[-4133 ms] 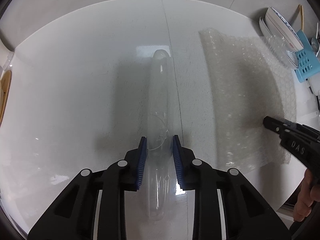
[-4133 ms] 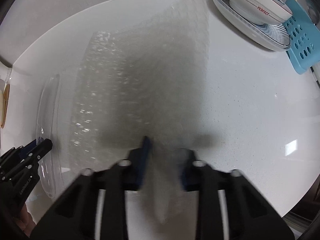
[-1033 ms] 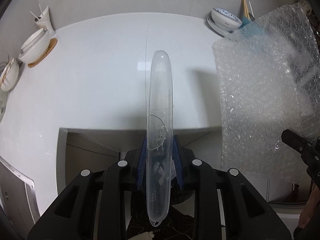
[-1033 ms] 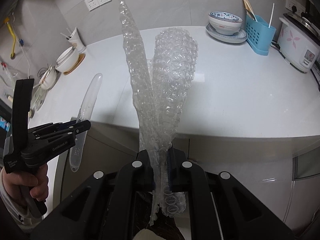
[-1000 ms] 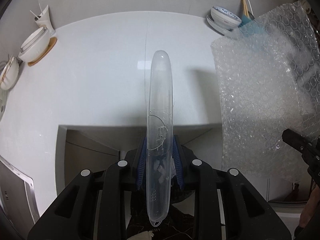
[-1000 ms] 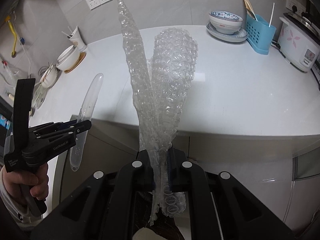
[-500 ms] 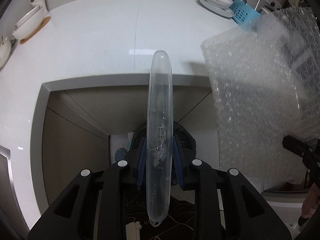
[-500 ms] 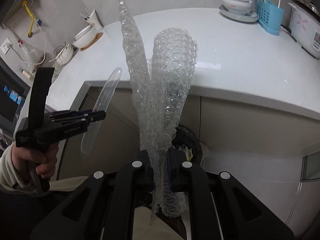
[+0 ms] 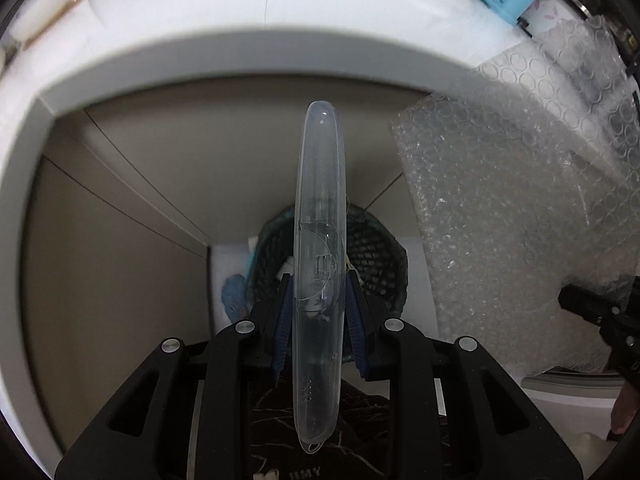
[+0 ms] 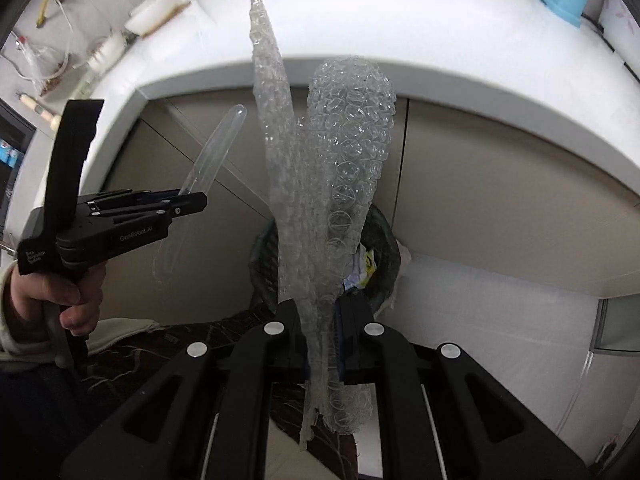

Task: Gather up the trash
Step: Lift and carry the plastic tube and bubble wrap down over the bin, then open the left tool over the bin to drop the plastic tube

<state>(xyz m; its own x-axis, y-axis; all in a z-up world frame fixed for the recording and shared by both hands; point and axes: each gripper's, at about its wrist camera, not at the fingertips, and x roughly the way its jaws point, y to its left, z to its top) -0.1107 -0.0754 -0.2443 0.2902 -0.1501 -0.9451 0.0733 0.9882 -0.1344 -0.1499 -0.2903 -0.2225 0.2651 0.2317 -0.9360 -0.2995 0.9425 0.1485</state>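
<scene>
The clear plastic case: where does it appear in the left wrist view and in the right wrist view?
Left wrist view: the clear plastic case stands upright at the centre, clamped by the left gripper.
Right wrist view: it is at the left, slanting up from that gripper.
Shared landmark: the black mesh bin on the floor.

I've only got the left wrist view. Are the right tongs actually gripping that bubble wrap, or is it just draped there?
Observer: Gripping. The right tongs are shut on the clear bubble wrap sheet, bunched into a strip.
Operator: Is it lined up with the bin?
Observer: In the right wrist view, the black mesh waste basket sits right behind the wrap's lower part.
Operator: And my left tongs?
Observer: The left tongs hold the long clear plastic case tilted, left of the basket in that view.
</scene>
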